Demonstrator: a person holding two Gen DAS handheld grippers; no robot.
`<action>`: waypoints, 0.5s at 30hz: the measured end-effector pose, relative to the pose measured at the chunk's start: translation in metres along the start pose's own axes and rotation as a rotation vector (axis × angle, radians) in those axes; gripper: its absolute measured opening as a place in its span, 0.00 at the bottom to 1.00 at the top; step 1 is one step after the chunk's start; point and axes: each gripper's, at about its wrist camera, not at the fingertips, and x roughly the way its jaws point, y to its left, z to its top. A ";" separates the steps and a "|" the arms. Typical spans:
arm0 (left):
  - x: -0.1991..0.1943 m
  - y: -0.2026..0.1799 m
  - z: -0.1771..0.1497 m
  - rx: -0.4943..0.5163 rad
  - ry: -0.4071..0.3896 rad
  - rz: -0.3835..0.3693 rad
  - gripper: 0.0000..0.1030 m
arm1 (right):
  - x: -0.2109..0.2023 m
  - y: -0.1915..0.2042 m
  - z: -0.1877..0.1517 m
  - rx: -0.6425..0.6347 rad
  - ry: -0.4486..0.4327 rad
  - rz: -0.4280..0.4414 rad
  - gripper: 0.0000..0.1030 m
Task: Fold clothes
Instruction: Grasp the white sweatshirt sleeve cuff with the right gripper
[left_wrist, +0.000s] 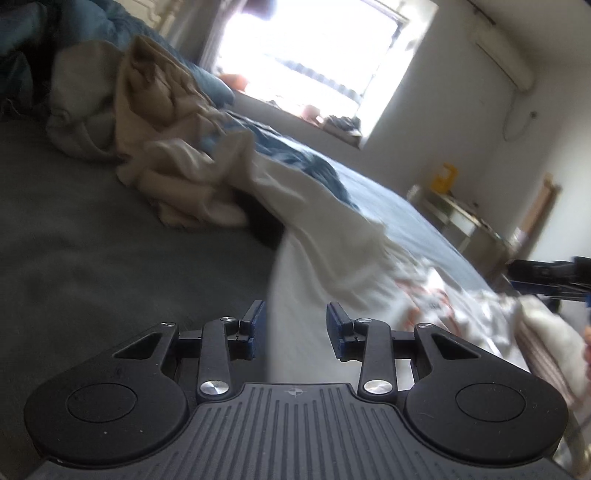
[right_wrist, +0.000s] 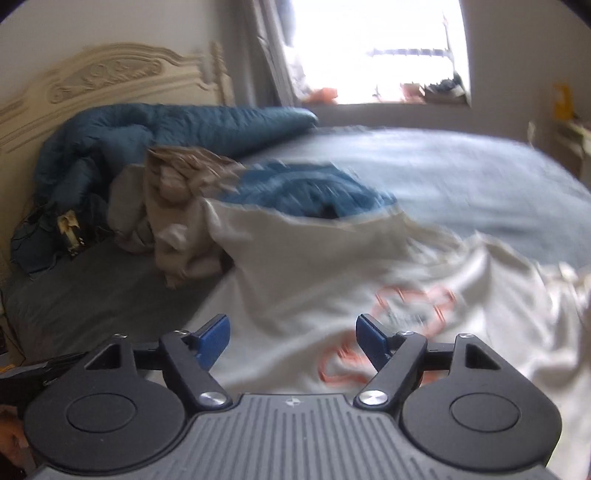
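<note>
1. A white T-shirt (right_wrist: 332, 266) with an orange print lies spread and rumpled on the bed (right_wrist: 461, 173), apparently being laid flat before folding.
2. The left gripper (left_wrist: 295, 328) holds its jaws part-spread at the shirt's edge, gripping nothing; the right gripper (right_wrist: 293, 341) hovers spread wide above the print.
3. Next, each likely needs an edge.
4. Motion blur hides hems; the beige clothes (left_wrist: 166, 147) wait beyond.

text: you can read none | white shirt (right_wrist: 332, 280): orange print (right_wrist: 410, 302) too blurred for you to make out letters | gripper body (left_wrist: 295, 392): you see only a small round emblem, no words | yellow box (left_wrist: 444, 178) by the far wall: too small to read
</note>
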 end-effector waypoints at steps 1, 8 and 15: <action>0.007 0.010 0.009 -0.026 -0.022 0.016 0.35 | 0.009 0.013 0.010 -0.049 -0.025 0.018 0.75; 0.062 0.077 0.066 -0.176 -0.167 0.177 0.35 | 0.103 0.117 0.050 -0.522 -0.150 0.074 0.65; 0.086 0.157 0.088 -0.393 -0.223 0.315 0.35 | 0.214 0.209 0.056 -0.768 -0.126 0.172 0.59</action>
